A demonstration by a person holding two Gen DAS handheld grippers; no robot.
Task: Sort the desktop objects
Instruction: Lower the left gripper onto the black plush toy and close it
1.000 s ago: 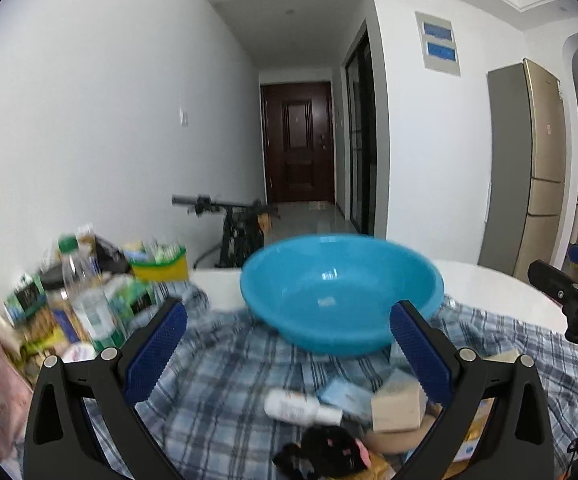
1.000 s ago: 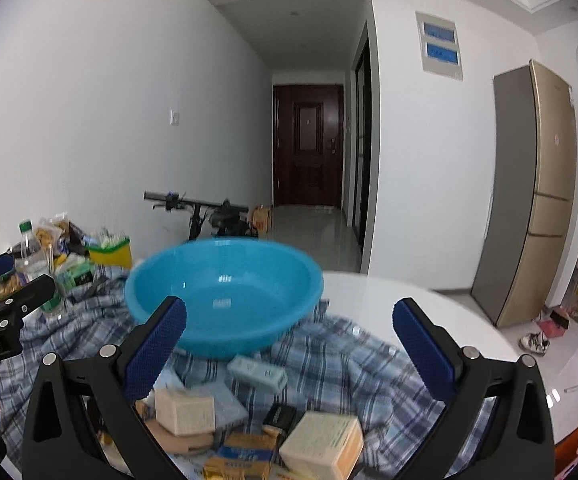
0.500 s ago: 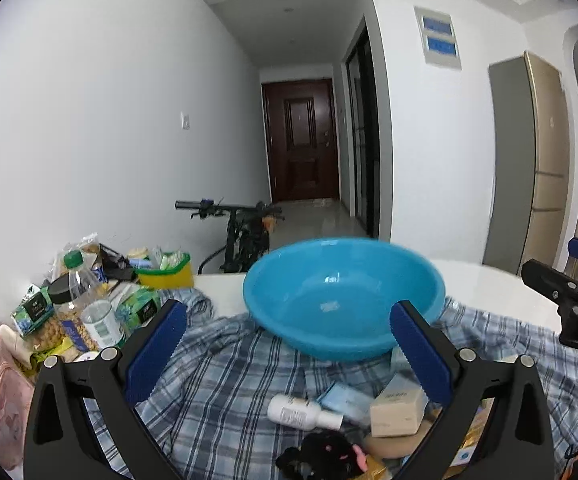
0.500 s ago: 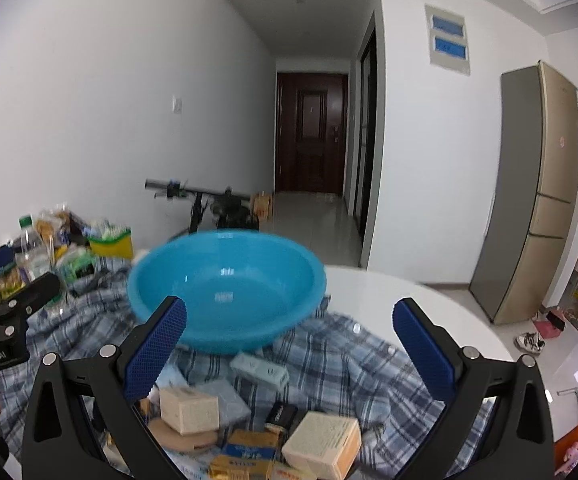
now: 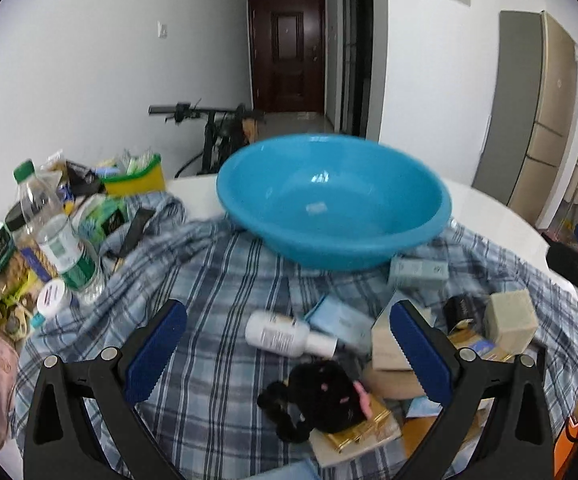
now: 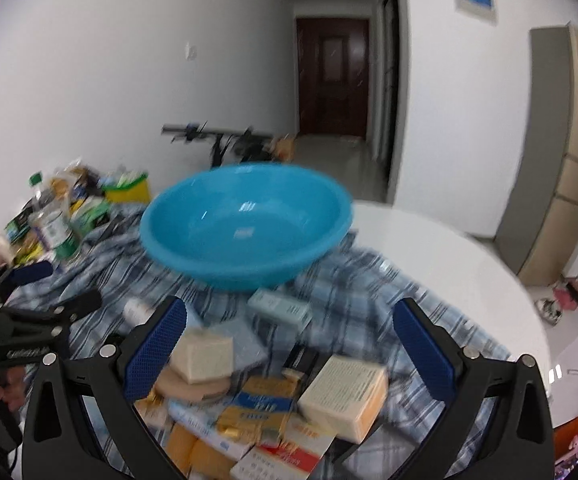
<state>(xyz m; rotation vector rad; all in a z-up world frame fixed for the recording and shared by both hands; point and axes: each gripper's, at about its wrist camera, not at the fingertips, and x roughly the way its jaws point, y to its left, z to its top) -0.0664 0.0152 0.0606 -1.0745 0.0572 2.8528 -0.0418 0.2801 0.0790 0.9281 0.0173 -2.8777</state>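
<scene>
Writing on the labels is too blurred to read from the left wrist view. Left gripper (image 5: pixel 289 344) hangs with jaws spread wide, holding nothing, over a plaid cloth (image 5: pixel 217 280). Between its fingers lie a white bottle (image 5: pixel 285 334) on its side and a black hair tie (image 5: pixel 321 396). Beyond them a blue basin (image 5: pixel 333 204) sits empty; a water bottle (image 5: pixel 55 236) stands far left among snacks.

From the right wrist view, the right gripper (image 6: pixel 291 342) is likewise wide open and empty above a heap of small boxes: a cream box (image 6: pixel 345 396) near right, a pale green box (image 6: pixel 281 310) just beside the basin (image 6: pixel 245 224). Print there is smeared and illegible.
</scene>
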